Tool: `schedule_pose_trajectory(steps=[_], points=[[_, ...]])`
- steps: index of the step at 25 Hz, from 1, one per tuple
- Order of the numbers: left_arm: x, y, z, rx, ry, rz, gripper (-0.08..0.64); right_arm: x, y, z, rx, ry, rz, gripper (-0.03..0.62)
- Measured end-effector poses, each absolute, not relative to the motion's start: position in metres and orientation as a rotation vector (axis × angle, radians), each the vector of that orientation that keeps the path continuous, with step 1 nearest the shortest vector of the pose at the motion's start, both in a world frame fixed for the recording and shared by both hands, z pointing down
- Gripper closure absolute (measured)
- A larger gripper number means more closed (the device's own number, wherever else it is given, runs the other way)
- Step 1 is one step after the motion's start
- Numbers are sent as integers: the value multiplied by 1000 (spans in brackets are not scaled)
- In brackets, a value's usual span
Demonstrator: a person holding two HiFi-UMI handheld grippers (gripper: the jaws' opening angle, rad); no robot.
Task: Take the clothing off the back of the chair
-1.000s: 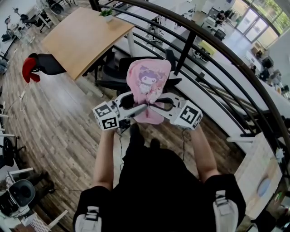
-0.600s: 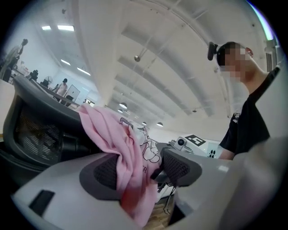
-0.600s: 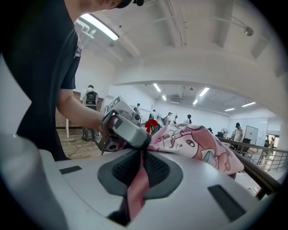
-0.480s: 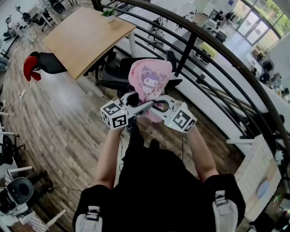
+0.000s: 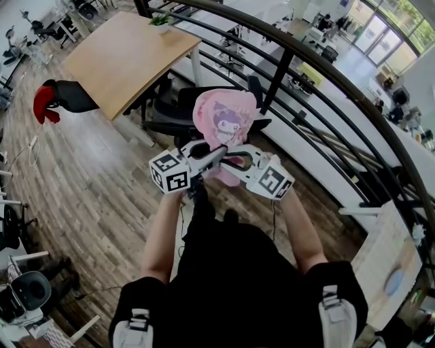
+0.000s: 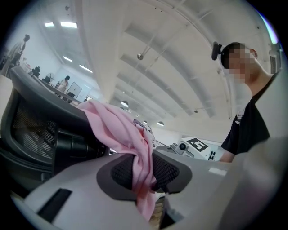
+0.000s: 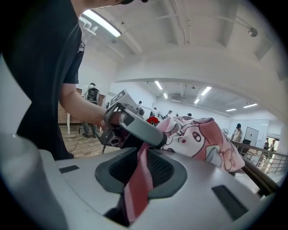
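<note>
A pink garment [image 5: 224,119] with a cartoon print hangs over the back of a black office chair [image 5: 170,109]. Both grippers meet at its lower edge. My left gripper [image 5: 216,152] is closing, and the left gripper view shows a fold of the pink cloth [image 6: 112,126] pinched between its dark pads [image 6: 126,173], with the chair's mesh back [image 6: 31,134] to the left. My right gripper [image 5: 230,163] is shut on a strip of the same cloth [image 7: 198,134], which runs between its pads [image 7: 159,168]. In the right gripper view the left gripper [image 7: 135,126] lies just ahead.
A wooden table [image 5: 129,54] stands behind the chair at the upper left, with a small plant [image 5: 161,20] on it. A black curved railing [image 5: 306,68] runs right behind the chair. A chair with a red item [image 5: 58,98] stands at far left. Plank floor lies all round.
My left gripper, open a second ago, has moved in a little toward the garment's hem and its jaws have come together on the cloth. The right gripper keeps its hold.
</note>
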State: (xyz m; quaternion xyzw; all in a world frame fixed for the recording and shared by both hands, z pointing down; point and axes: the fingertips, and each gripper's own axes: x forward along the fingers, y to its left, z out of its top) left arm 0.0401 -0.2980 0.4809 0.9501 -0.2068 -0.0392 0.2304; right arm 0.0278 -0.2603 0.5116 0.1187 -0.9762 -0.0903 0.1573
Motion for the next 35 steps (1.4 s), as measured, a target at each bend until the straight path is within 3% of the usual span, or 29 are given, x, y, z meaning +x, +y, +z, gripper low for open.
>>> schedule_pose_trajectory(steps=[9, 14, 19, 24, 28, 30, 35], points=[[27, -301, 474, 2611, -608, -167, 488, 75, -264, 494, 380, -2978, 117, 419], [18, -293, 469, 2621, -572, -199, 489, 116, -305, 501, 501, -3003, 275, 229], [23, -274, 460, 2665, -455, -209, 491, 88, -299, 502, 264, -3047, 569, 160], [31, -257, 463, 2694, -360, -152, 491, 60, -291, 471, -32, -3142, 894, 153], [30, -252, 463, 2692, -343, -147, 491, 41, -293, 456, -92, -3129, 907, 166], [29, -250, 464, 2688, -348, -153, 491, 34, -292, 456, -89, -3121, 861, 199], [25, -249, 468, 2684, -415, -150, 492, 29, -286, 453, -44, -3134, 758, 385]])
